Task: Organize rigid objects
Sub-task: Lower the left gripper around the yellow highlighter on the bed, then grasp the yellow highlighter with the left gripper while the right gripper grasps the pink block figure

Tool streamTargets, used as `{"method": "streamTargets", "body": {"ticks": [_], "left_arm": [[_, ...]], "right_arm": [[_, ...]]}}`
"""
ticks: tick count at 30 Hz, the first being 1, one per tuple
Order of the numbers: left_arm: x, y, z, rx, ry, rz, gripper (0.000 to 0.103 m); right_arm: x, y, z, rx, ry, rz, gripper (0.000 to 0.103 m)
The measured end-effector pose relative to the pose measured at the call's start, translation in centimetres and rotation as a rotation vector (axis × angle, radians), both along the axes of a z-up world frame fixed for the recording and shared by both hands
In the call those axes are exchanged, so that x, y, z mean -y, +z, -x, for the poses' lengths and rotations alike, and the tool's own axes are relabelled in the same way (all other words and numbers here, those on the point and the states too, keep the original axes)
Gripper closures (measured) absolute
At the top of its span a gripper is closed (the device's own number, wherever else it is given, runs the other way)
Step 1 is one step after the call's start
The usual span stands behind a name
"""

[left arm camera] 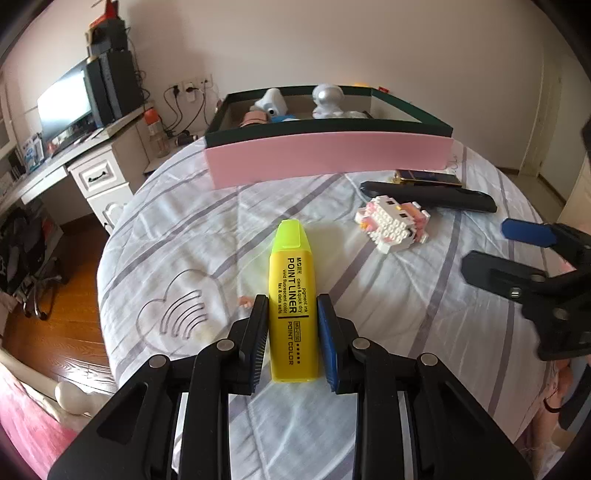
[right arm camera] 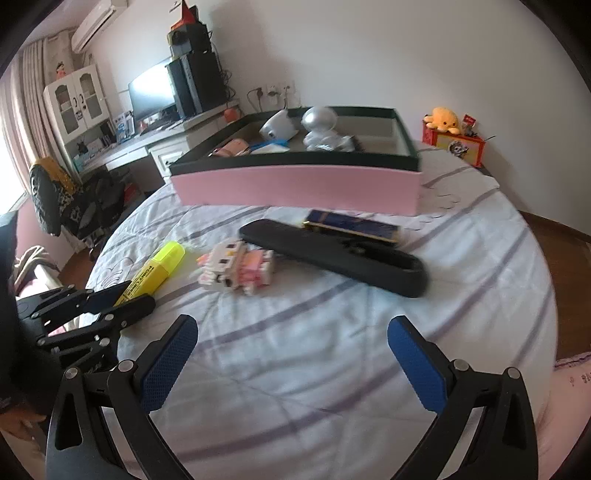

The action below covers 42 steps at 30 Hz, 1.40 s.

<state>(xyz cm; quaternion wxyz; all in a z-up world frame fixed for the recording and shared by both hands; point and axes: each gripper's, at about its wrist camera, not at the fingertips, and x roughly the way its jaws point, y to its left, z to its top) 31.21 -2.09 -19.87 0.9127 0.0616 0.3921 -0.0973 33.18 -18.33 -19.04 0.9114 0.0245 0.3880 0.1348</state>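
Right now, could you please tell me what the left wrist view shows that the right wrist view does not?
Only the left wrist view shows the printed label on the yellow highlighter, clamped in the left gripper, and the heart pattern on the bedspread.

Only the right wrist view shows the orange plush toy, the white cabinet and the air conditioner.

Both show the pink box, the brick figure, the black case, the highlighter and the open right gripper.

Bare bedsheet (right arm camera: 295, 354) before toy (right arm camera: 236, 269)
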Motion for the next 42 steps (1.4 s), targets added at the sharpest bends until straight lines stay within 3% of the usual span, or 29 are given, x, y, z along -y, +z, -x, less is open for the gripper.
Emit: {"method": "streamTargets", "body": {"ticks": [13,20,23,25,28,29,32,35,36,37,42], "left_arm": [[-1.7,-0.5,0.1,0.009,-0.013,0.078,0.073],[-2.1,-0.7,-0.5,0.009,-0.022,0.116,0.056],[-1.7,-0.8,-0.7,0.008,-0.029,0.11,0.047],[-1.4,-0.8,-0.7,0.006,-0.04,0.101,0.039],[-1.0,-0.9,-0.7,0.005,-0.04,0.09,0.037],[-1.0,-0.9,-0.7,0.003,-0.038,0.088,0.037],[-0.9,-0.8,-0.8,0.006,-0.035,0.076,0.04],[-0.9,-0.9,-0.7,0.021,-0.023,0.063,0.06],[-1.1,-0.8,-0.7,0.022,-0.015,0.066,0.071],[-1.2,-0.7,-0.7,0.02,-0.007,0.069,0.074],[-1.3,-0.2,-0.4,0.017,0.009,0.066,0.077]], "right_arm": [[-3.8,-1.4,-3.7,-0.082,-0.001,-0.002,0.0],[-5.2,-1.5,-4.9,-0.095,0.009,0.054,0.002],[-5.5,-1.5,-5.3,-0.09,-0.003,0.102,0.014],[-5.5,-1.4,-5.2,-0.081,-0.012,0.133,0.033],[-4.9,-1.2,-4.7,-0.077,0.009,0.133,0.047],[-4.5,-1.1,-4.5,-0.077,0.015,0.123,0.047],[-3.7,-1.1,-3.3,-0.073,0.039,0.103,0.047],[-3.1,-1.2,-2.0,-0.066,0.051,0.1,0.047],[-2.7,-1.2,-1.5,-0.064,0.051,0.095,0.047],[-2.5,-1.2,-1.3,-0.066,0.053,0.094,0.047],[-1.2,-0.9,0.1,-0.058,0.061,0.066,0.046]]}}
